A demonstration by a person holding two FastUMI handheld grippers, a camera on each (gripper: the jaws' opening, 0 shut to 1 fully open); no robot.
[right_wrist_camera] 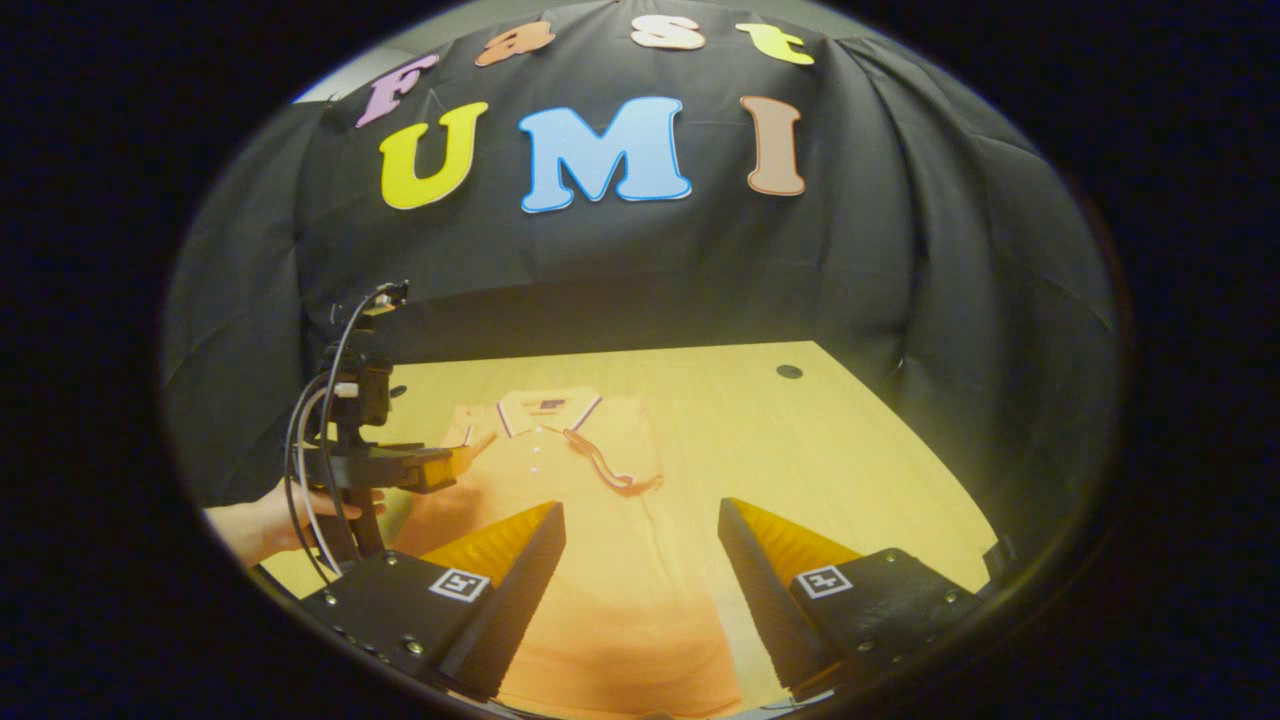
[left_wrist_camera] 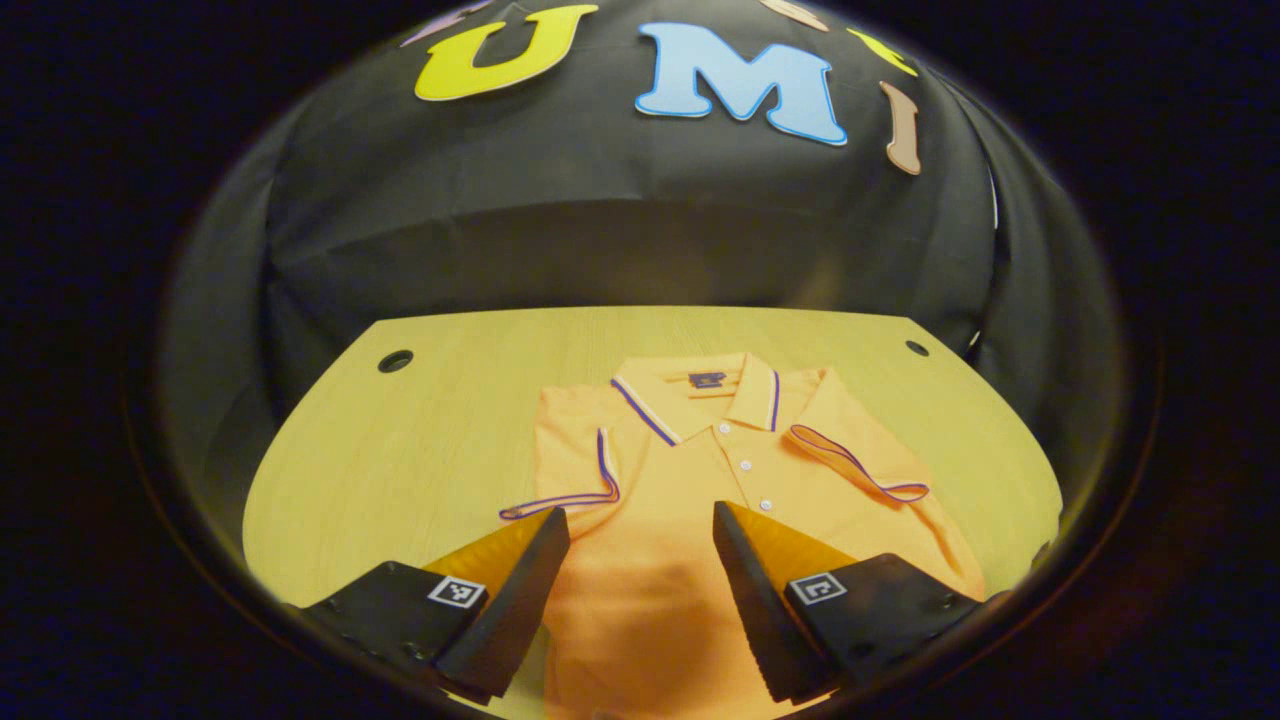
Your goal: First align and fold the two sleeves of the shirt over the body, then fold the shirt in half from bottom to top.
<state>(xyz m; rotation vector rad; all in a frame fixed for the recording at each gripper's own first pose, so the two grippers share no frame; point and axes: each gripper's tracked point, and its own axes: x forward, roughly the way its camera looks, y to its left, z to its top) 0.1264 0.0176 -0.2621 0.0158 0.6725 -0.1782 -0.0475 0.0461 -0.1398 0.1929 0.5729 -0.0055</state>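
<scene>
Wooden table (left_wrist_camera: 420, 440), black cloth wall behind; orange shirt (left_wrist_camera: 690, 520) lies flat, collar at the far end.
Both sleeves (left_wrist_camera: 860, 465) already folded over the body. Left gripper (left_wrist_camera: 640, 560) spread wide, above the shirt's lower body, holding nothing. Right gripper (right_wrist_camera: 640, 560) also spread, empty, above the shirt's right side.

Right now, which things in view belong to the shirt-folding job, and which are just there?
Job:
- orange polo shirt, both sleeves already folded over the body
- left claw, open
- right claw, open

Just there:
- wooden table
- table's round holes
- cables on the left claw's rig
</scene>
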